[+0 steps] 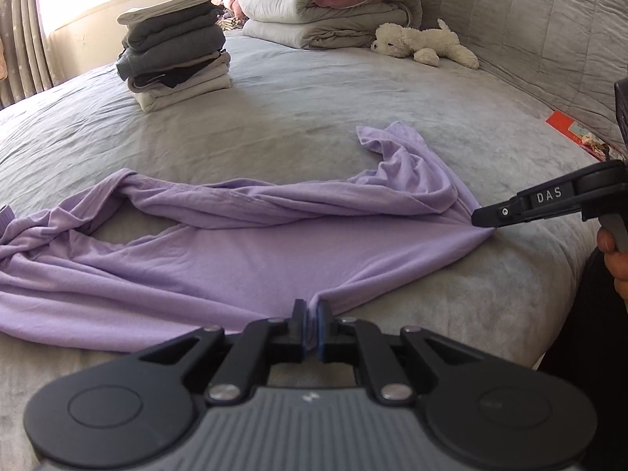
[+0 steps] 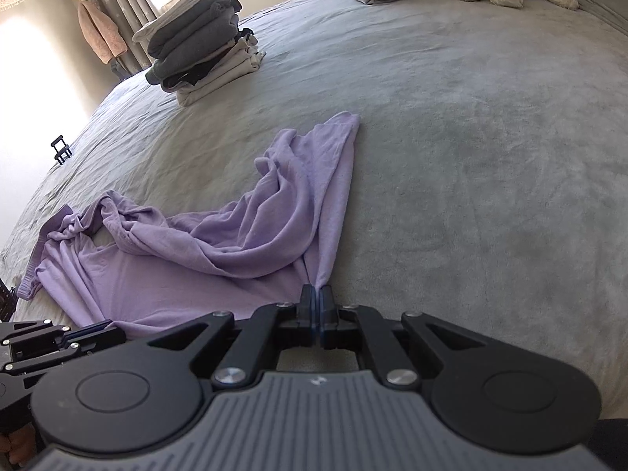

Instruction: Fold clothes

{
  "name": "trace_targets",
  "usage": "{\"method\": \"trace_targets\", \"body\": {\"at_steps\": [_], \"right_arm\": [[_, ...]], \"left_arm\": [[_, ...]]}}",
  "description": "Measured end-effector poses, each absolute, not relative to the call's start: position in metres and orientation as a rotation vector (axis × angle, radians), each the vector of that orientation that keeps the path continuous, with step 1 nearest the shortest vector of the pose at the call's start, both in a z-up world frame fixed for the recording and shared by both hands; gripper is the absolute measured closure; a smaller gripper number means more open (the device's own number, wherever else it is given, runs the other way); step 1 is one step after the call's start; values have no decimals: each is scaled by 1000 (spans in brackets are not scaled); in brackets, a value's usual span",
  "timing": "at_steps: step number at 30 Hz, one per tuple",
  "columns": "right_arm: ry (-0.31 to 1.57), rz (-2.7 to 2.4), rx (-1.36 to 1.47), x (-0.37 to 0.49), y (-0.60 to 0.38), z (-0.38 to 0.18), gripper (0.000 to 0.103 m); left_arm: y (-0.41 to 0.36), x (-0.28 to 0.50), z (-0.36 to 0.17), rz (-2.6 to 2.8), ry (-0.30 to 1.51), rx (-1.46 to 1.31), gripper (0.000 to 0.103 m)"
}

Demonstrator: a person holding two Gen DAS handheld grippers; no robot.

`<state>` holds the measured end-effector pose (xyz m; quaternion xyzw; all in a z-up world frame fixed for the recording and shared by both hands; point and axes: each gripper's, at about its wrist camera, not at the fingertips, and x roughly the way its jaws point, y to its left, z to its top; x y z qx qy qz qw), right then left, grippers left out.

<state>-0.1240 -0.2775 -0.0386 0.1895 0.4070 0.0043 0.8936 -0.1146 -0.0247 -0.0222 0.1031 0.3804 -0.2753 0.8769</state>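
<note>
A lilac shirt [image 1: 243, 251] lies crumpled across the grey bed cover, its upper layer bunched into a long ridge. My left gripper [image 1: 312, 308] is shut on the shirt's near edge, a pinch of cloth caught between its blue pads. At the right of the left wrist view, my right gripper [image 1: 484, 219] is shut on the shirt's right corner. In the right wrist view the lilac shirt [image 2: 188, 271] spreads to the left, and my right gripper [image 2: 317, 294] clamps its near corner, with a strip running away from it. My left gripper [image 2: 98, 331] shows at the lower left, pinching the hem.
A pile of folded grey and cream clothes [image 1: 176, 59] stands at the back left of the bed [image 1: 298, 90]. Folded quilts [image 1: 325, 11] and a white plush dog [image 1: 424, 43] lie by the headboard. A red card [image 1: 565, 125] sits at the right edge. A hand [image 1: 614, 259] holds the right gripper.
</note>
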Motion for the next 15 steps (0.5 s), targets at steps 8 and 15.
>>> {"method": "trace_targets", "body": {"at_steps": [8,15], "right_arm": [[856,30,407,-121,-281,-30,67],[834,15,411,-113,-288,-25,61]], "left_arm": [[-21,-105,-10,-585,806,94,64],[-30,-86,-5,-569,810,57,59]]}}
